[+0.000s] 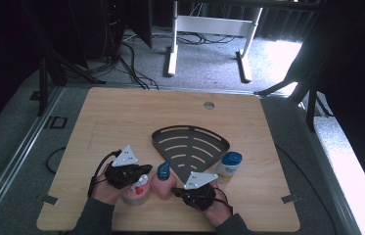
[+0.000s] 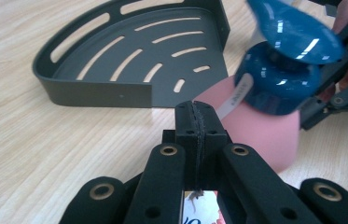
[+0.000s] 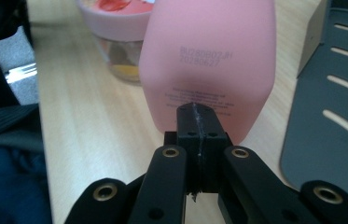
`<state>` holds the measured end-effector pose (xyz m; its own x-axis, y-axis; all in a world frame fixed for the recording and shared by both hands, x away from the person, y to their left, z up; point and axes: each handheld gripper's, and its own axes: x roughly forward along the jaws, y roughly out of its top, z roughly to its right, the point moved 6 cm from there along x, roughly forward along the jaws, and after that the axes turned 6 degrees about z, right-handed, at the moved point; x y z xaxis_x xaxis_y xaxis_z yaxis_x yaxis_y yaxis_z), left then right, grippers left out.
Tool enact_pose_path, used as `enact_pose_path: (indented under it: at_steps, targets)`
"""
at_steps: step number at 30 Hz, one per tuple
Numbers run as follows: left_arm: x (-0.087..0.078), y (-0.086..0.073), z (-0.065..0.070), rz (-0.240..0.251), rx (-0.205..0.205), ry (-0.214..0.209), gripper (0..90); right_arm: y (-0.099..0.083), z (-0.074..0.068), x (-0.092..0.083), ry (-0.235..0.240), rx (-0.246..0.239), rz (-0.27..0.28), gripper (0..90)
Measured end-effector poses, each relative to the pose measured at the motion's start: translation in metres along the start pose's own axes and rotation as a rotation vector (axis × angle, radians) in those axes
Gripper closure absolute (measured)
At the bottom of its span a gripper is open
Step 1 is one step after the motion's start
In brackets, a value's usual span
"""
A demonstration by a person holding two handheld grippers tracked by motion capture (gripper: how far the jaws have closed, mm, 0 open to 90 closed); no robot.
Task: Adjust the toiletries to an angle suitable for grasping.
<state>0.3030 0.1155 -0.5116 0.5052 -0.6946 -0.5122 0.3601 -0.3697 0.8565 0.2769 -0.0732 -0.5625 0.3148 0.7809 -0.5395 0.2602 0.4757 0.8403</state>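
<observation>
Pink bottle [image 1: 163, 186] with a blue pump top [image 1: 163, 169] stands upright near the front edge of the wooden table [image 1: 121, 117], between my two grippers. It sits just in front of the dark slotted corner shelf [image 1: 190, 147], which lies flat mid-table, and close beside a clear cup with a pink lid [image 1: 136, 192] to its left. A small white jar with a blue cap [image 1: 229, 165] stands to the right, next to the shelf's straight edge.

My right gripper [image 3: 196, 122] points straight at the bottle's printed face [image 3: 209, 60] — its two black jaws are pressed together with nothing between them, the tips just short of the plastic or barely against it; I cannot tell which. My left gripper [image 2: 198, 122] has its jaws together too, empty, aimed past the bottle's pink body [image 2: 260, 135] toward the shelf [image 2: 134, 60], with the pump head [image 2: 283, 65] looming at upper right in the left gripper view. That gripper hovers over the lidded cup in the high view.

I judge the step in hand to be taking hold of the bottle, probably to set it on the shelf. To do it well, I would part the right jaws wide before advancing — the bottle is broad — and close low on the body, not the pump, keeping it upright and clear of the cup.
</observation>
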Motion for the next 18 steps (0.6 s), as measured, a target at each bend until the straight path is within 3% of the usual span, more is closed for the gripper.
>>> enact_pose_path:
  at_steps: [18]
  targets:
    - [-0.006,-0.004,-0.008,-0.016,-0.001,0.041,89.9,0.025,0.011,0.035,-0.014,0.012,0.029,90.0]
